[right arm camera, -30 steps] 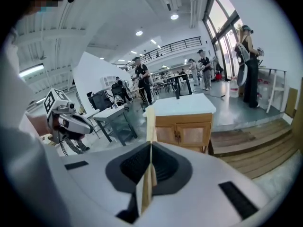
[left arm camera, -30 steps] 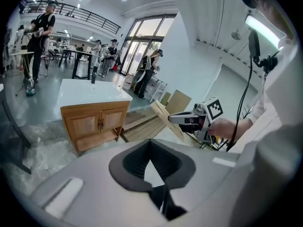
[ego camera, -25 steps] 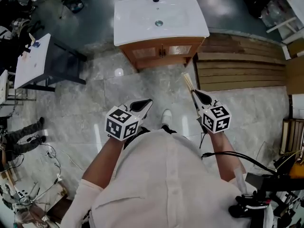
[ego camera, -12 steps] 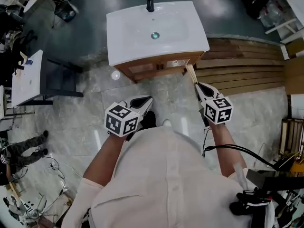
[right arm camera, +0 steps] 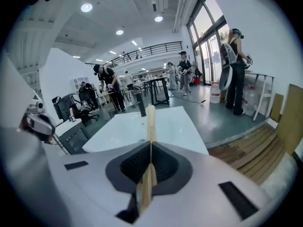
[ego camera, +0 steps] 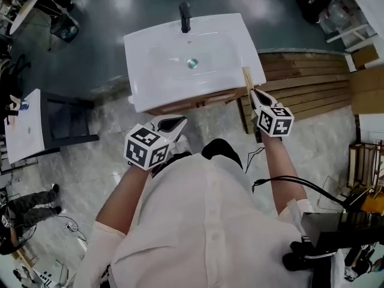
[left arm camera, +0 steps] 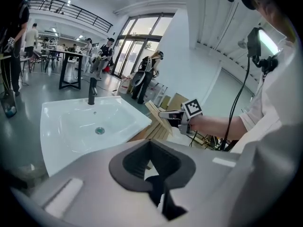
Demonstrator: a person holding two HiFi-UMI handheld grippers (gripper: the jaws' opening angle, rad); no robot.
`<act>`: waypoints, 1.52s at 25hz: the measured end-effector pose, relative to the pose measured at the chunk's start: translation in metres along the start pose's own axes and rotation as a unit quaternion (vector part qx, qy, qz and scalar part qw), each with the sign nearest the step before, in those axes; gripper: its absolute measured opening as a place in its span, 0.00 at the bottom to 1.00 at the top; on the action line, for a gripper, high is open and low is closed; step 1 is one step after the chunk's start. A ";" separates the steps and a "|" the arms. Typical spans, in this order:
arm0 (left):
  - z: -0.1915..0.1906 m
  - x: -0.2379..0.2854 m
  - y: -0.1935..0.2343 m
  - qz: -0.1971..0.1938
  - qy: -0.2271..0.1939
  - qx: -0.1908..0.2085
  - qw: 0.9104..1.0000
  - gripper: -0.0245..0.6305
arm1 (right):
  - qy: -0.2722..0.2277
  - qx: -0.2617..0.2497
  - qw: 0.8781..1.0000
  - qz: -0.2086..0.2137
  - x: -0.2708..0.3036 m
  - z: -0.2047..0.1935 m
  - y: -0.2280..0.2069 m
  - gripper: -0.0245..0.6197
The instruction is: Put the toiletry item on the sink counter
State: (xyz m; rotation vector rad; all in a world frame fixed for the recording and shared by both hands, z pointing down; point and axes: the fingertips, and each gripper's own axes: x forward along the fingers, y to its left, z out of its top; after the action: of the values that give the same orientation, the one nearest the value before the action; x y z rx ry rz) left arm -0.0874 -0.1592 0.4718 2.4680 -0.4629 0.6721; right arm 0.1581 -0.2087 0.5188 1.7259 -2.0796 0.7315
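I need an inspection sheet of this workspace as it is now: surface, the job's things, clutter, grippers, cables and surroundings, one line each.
surface: white sink counter on a wooden cabinet, with black faucet and drain.
job's things: slim wooden toiletry item, held at the counter's right front corner, not yet set down.
clutter: nothing seen on the counter.
grippers: right gripper shut on the toiletry item; left gripper shut, nothing between its jaws.
cables: black cable by the right arm; loose floor cables.
surroundings: wooden planks, dark side table, people farther off.
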 end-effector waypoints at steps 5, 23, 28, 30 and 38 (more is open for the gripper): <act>0.012 0.009 0.023 0.018 -0.005 -0.033 0.999 0.05 | 0.008 -0.007 1.000 -0.022 0.055 0.028 -0.039 0.05; 0.058 0.032 0.082 0.135 -0.016 -0.123 0.983 0.05 | 0.064 -0.021 0.996 -0.052 0.243 0.081 -0.152 0.05; 0.055 0.033 0.087 0.154 -0.017 -0.139 0.978 0.05 | 0.074 -0.016 0.995 -0.061 0.261 0.078 -0.163 0.05; 0.057 0.033 0.090 0.162 -0.018 -0.145 0.976 0.05 | 0.080 -0.022 0.995 -0.063 0.268 0.078 -0.164 0.05; 0.060 0.035 0.095 0.172 -0.022 -0.145 0.974 0.05 | 0.079 -0.025 0.995 -0.057 0.276 0.074 -0.163 0.06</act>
State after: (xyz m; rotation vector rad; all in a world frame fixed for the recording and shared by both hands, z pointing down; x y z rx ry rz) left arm -0.0795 -0.2756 0.4853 2.1478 -0.9496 0.6321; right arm 0.2660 -0.4948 0.6415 1.6862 -1.8615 0.7488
